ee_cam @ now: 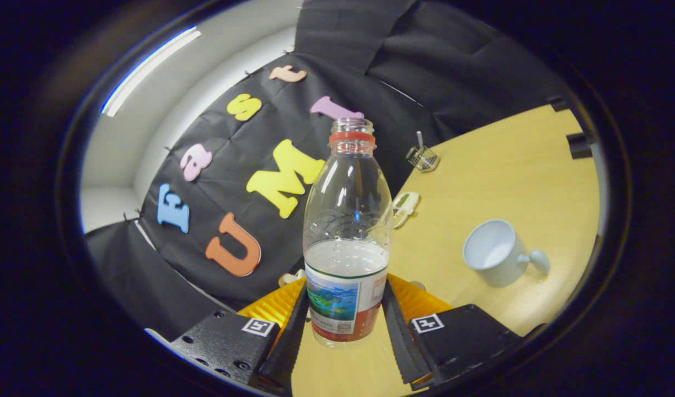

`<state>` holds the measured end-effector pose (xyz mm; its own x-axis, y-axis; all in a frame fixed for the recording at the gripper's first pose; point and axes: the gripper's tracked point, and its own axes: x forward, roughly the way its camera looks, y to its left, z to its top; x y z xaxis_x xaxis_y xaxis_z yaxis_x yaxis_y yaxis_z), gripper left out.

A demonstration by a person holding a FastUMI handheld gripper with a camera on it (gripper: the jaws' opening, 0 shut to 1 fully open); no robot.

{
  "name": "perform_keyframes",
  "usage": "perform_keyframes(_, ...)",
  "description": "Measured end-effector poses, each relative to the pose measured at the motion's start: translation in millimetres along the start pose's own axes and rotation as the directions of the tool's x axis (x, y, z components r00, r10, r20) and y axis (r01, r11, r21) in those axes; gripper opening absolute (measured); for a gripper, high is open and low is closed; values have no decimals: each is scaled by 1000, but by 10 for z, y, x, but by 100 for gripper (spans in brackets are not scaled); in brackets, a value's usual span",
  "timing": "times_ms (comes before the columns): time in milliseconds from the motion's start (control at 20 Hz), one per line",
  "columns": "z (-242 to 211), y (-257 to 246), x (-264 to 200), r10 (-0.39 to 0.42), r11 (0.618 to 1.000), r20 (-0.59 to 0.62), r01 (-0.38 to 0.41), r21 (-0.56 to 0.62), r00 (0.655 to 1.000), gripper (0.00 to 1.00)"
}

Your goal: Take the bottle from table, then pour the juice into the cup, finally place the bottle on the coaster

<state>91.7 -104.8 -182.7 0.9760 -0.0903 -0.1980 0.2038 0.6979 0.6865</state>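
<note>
A clear plastic bottle [346, 220] with a red neck ring, no cap and a coloured label stands upright between my fingers. Pale liquid fills roughly its lower half. My gripper [346, 309] is shut on the bottle, one finger pressing each side of the label. A white cup [494, 252] with a handle rests on the wooden table [508, 171], beyond the fingers and to the right of the bottle, its opening turned toward me. The whole scene looks tilted in the gripper view.
A small white and green object [406, 208] lies on the table just behind the bottle. Farther back, near the black cloth wall, sits a small wire item [423, 158]. A pale scrap [291, 277] peeks out left of the bottle.
</note>
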Motion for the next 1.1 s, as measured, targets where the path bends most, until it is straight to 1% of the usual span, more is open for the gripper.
perform_keyframes(50,17,51,-15,-2,995,-5,1,-99,1000,75)
perform_keyframes(100,37,81,-22,-16,980,-8,14,-200,1000,75)
perform_keyframes(150,69,112,-7,-27,957,-9,23,-289,1000,76)
perform_keyframes(200,70,170,8,-30,936,-10,25,-352,1000,76)
perform_keyframes(300,112,301,109,-25,903,-3,21,-430,1000,76)
perform_keyframes(450,142,452,272,-45,842,-4,36,-538,999,76)
perform_keyframes(550,167,589,372,-41,804,13,41,-594,999,76)
perform_keyframes(650,146,717,493,-22,776,23,32,-630,999,76)
perform_keyframes(700,98,702,588,-20,767,25,32,-641,999,76)
perform_keyframes(800,77,770,677,-9,760,33,29,-650,999,76)
perform_keyframes(950,29,789,858,8,735,32,16,-678,999,76)
perform_keyframes(1050,25,745,955,11,740,46,23,-672,999,76)
perform_keyframes(1100,24,645,1005,-6,743,56,42,-668,998,76)
